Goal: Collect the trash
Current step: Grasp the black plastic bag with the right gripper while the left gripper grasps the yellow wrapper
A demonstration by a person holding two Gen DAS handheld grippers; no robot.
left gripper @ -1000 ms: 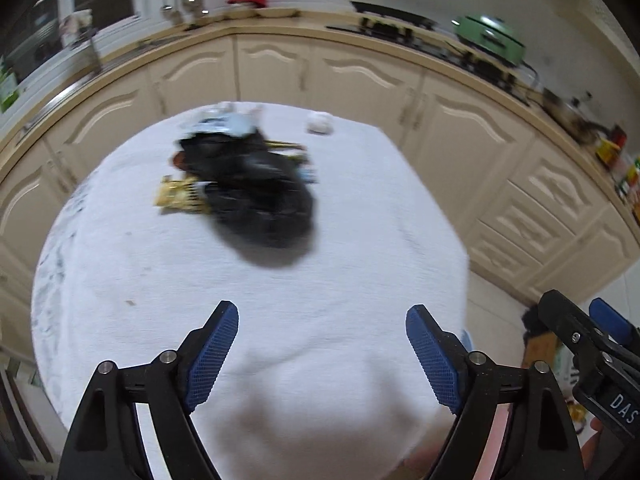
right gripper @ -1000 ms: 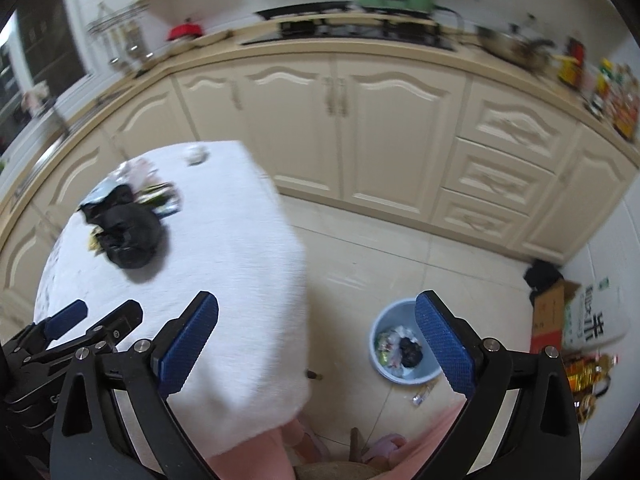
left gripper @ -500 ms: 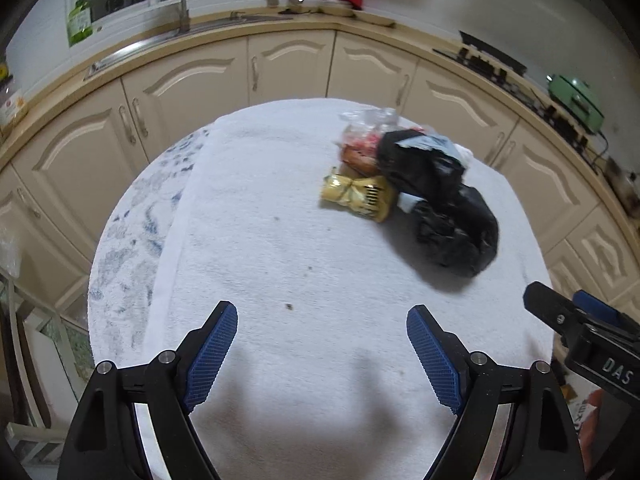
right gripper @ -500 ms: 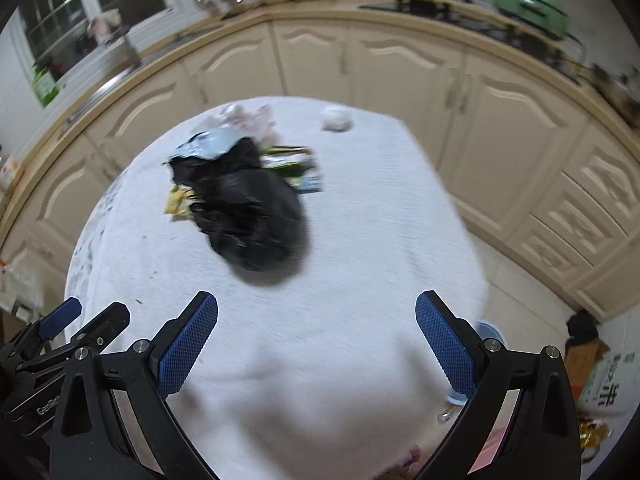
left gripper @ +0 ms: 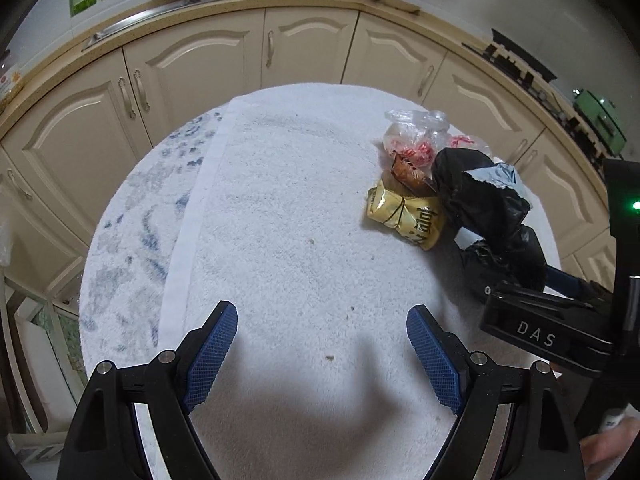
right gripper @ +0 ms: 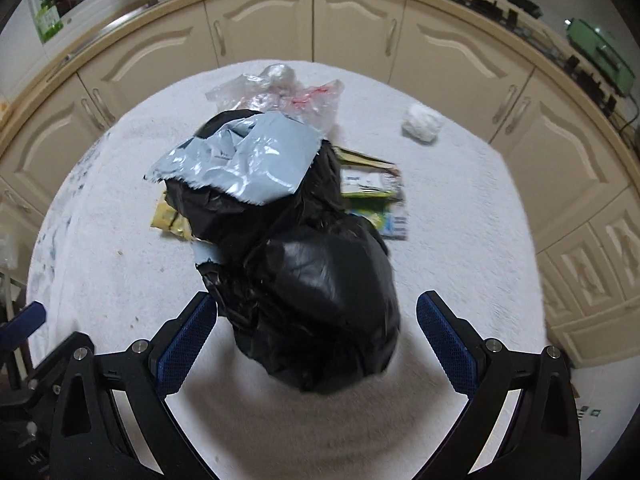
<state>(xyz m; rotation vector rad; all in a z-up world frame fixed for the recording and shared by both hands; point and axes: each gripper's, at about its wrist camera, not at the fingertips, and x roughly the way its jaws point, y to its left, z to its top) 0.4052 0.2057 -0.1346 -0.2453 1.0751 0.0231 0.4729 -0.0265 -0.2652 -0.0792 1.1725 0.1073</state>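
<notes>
On the towel-covered surface (right gripper: 460,208), the right gripper (right gripper: 316,334) hangs wide-jawed over a black bag (right gripper: 320,292), the left gripper (left gripper: 322,350) equally wide and empty; slick plastic could slip a shallow pinch.

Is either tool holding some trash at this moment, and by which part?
Nothing is held. The left tool is open over bare white cloth. The right tool is open around the black plastic bag, pads not pressing it.

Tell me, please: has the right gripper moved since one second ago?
Yes. The right gripper swung from above the floor beside the table to over it, and now straddles the black bag.
</notes>
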